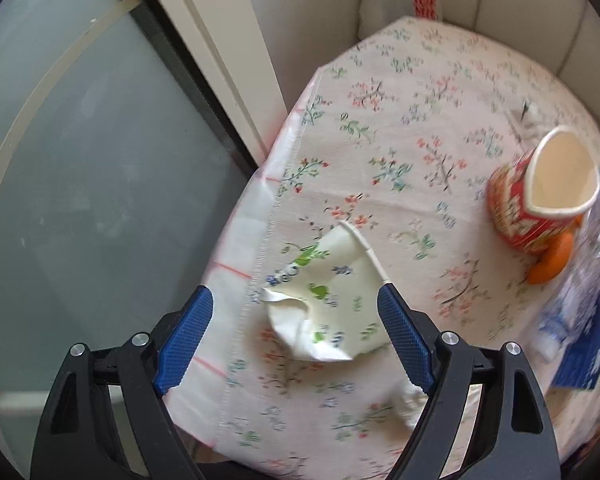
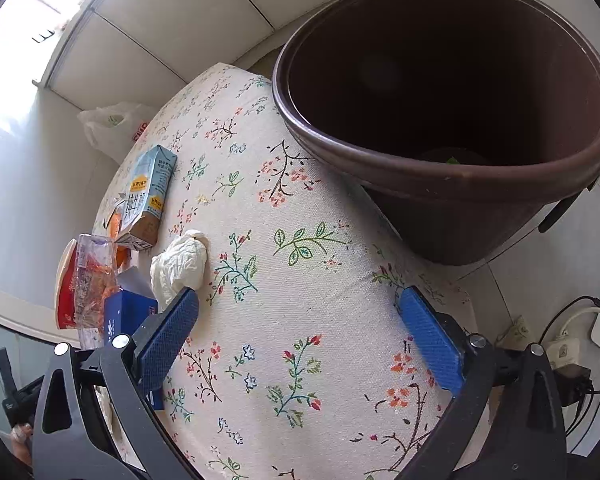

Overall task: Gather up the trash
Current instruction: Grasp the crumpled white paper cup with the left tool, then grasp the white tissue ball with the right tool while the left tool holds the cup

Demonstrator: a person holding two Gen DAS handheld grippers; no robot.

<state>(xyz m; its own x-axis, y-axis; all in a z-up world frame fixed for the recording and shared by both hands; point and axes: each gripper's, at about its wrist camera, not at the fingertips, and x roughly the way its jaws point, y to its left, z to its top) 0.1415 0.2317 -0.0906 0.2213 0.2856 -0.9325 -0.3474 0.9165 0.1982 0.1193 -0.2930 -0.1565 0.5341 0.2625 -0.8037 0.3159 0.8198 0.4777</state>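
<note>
The left gripper [image 1: 296, 314] hangs over a crushed flowered paper cup [image 1: 324, 296] lying on its side near the desk [image 1: 400, 92] edge, fingers spread wide with the cup between them but untouched. To take it well, I would lower until the pads flank the flattened body, then close gently so it does not skid off the cloth. The right gripper [image 2: 300, 332] is also spread and empty, beside a crumpled tissue [image 2: 180, 264]; the brown bin [image 2: 452, 176] waits nearby.

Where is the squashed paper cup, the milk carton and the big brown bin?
squashed paper cup [image 1: 332, 296]: left wrist view, its flowered side.
milk carton [image 2: 150, 196]: right wrist view, its printed front.
brown bin [image 2: 452, 168]: right wrist view, its near rim.
</note>
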